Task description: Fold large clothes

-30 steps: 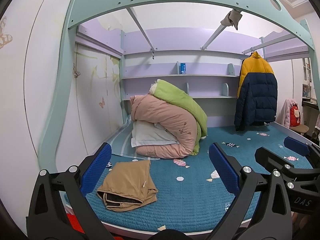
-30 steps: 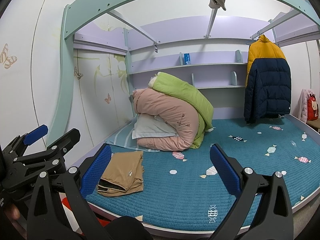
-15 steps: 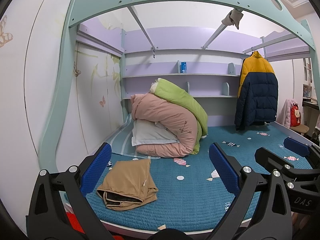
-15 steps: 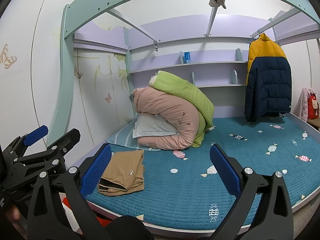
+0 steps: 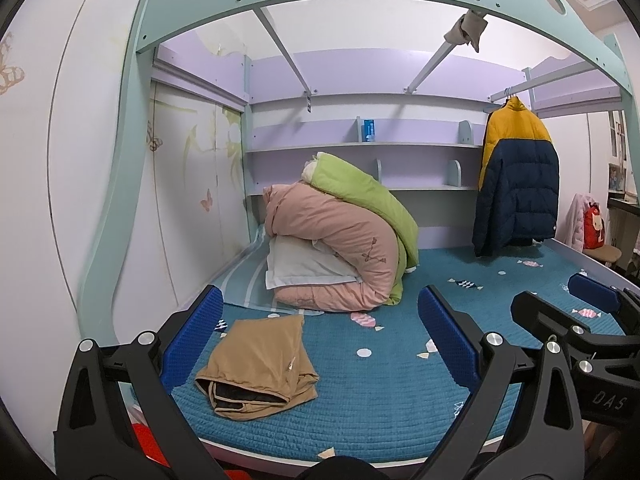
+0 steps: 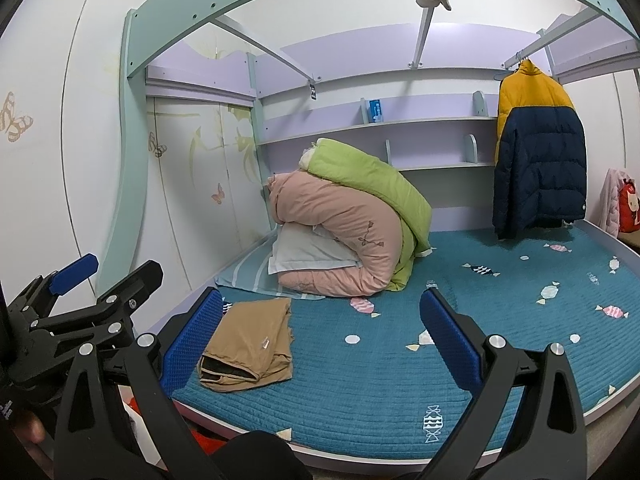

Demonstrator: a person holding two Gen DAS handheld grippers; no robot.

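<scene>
Bedding first: my teal mattress cover (image 5: 392,376) stretches wide, with the piled quilts (image 5: 340,248) at the back. Near its front left edge lies the tan garment (image 5: 256,364), folded into a compact stack. My left gripper (image 5: 320,344) and right gripper (image 6: 320,340) both hang spread and empty before the bed. I judge it best to square its edges gently.

Each wrist camera looks forward along its own blue fingers from just off the bed's near edge, facing the rear shelves. The left gripper (image 5: 320,336) sees the right gripper's fingers at its right. Both views share the folded tan garment (image 5: 256,364) ahead-left and the quilt pile (image 6: 348,224) beyond.
</scene>
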